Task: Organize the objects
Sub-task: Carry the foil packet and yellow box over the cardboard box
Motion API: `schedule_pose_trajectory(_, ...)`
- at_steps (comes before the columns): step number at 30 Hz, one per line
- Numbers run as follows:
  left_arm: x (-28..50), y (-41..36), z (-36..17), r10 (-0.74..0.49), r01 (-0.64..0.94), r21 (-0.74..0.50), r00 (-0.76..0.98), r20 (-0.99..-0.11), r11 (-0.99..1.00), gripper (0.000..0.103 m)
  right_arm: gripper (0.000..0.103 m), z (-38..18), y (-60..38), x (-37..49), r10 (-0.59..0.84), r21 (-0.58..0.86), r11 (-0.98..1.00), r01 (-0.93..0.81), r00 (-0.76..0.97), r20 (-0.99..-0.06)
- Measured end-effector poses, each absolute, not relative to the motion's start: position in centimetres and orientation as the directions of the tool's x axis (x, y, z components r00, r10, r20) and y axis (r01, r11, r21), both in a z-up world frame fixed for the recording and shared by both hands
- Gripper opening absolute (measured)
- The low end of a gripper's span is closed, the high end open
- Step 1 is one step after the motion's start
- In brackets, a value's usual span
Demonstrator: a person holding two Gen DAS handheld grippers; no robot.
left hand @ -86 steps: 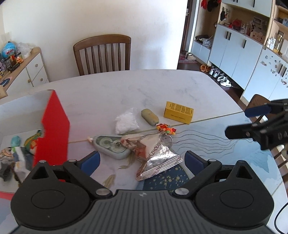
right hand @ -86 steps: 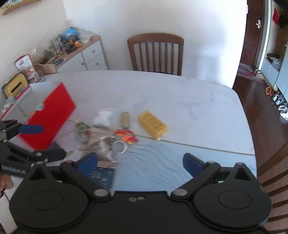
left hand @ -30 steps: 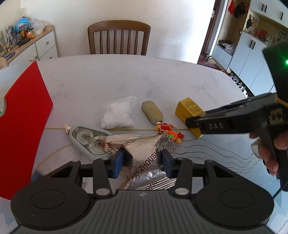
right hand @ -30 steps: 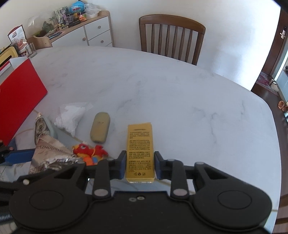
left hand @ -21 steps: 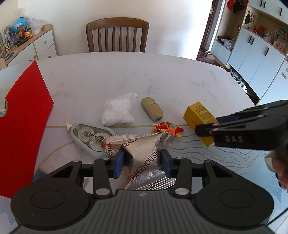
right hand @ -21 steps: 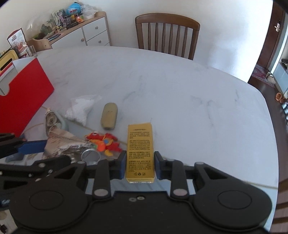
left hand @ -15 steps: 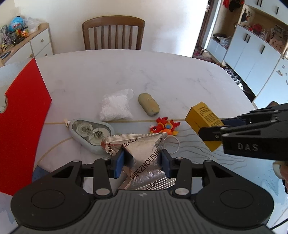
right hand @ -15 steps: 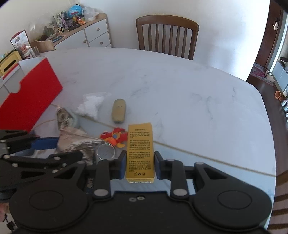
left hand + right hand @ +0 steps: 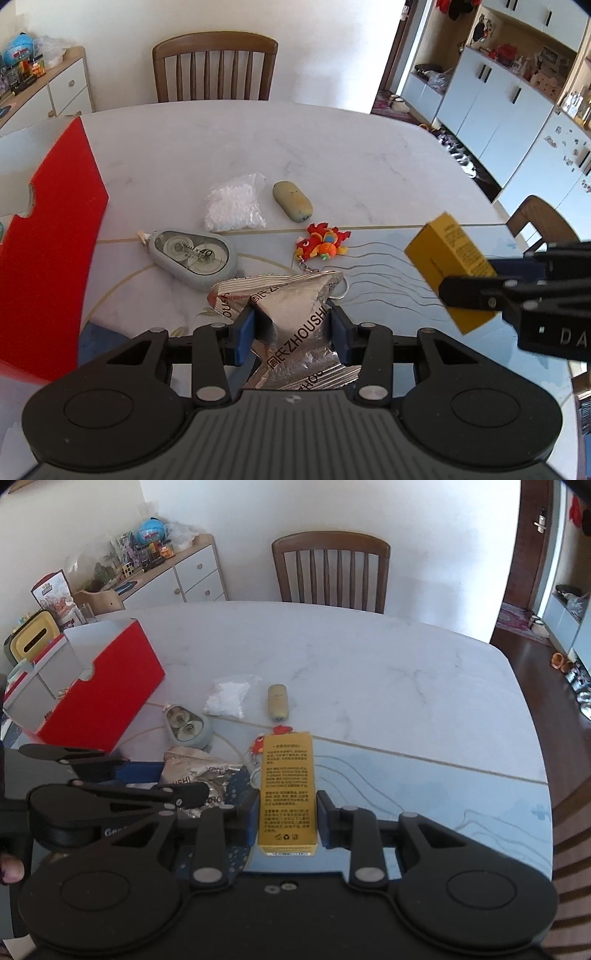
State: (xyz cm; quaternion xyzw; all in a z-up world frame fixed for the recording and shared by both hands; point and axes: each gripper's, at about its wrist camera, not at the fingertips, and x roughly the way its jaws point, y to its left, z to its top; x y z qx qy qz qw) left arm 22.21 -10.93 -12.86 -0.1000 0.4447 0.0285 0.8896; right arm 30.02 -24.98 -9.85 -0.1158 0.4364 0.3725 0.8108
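Observation:
My left gripper (image 9: 291, 326) is shut on a crinkled silver snack bag (image 9: 295, 317), held just above the table. My right gripper (image 9: 287, 814) is shut on a yellow carton (image 9: 287, 790), lifted clear of the table; in the left wrist view that carton (image 9: 452, 271) hangs at the right in the black fingers (image 9: 476, 291). The left gripper with the snack bag (image 9: 192, 775) shows at the lower left of the right wrist view. A red storage box (image 9: 99, 690) with white dividers stands open at the table's left side.
On the marble table (image 9: 332, 155) lie a grey correction-tape dispenser (image 9: 192, 256), a clear bag of white granules (image 9: 234, 206), a tan oval case (image 9: 292, 201) and a red plush keychain (image 9: 321, 245). A wooden chair (image 9: 214, 70) stands behind the table, with white cabinets (image 9: 517, 107) at the right.
Both grippers closed on their objects earlier. Over the last second the right gripper lifted the yellow carton up and back from the table; the left gripper rose slightly with the snack bag.

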Motion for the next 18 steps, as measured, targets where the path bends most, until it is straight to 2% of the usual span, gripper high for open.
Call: schedule_pose_trajectory(18,15.9,-4.4,-6.3,-0.083,-0.126,-0.22,0.664,-0.743,0.967,0.042,0.029,-4.6,-20.5,22.4,0.546,0.152,0.68,-0.718,0.355,-0.759)
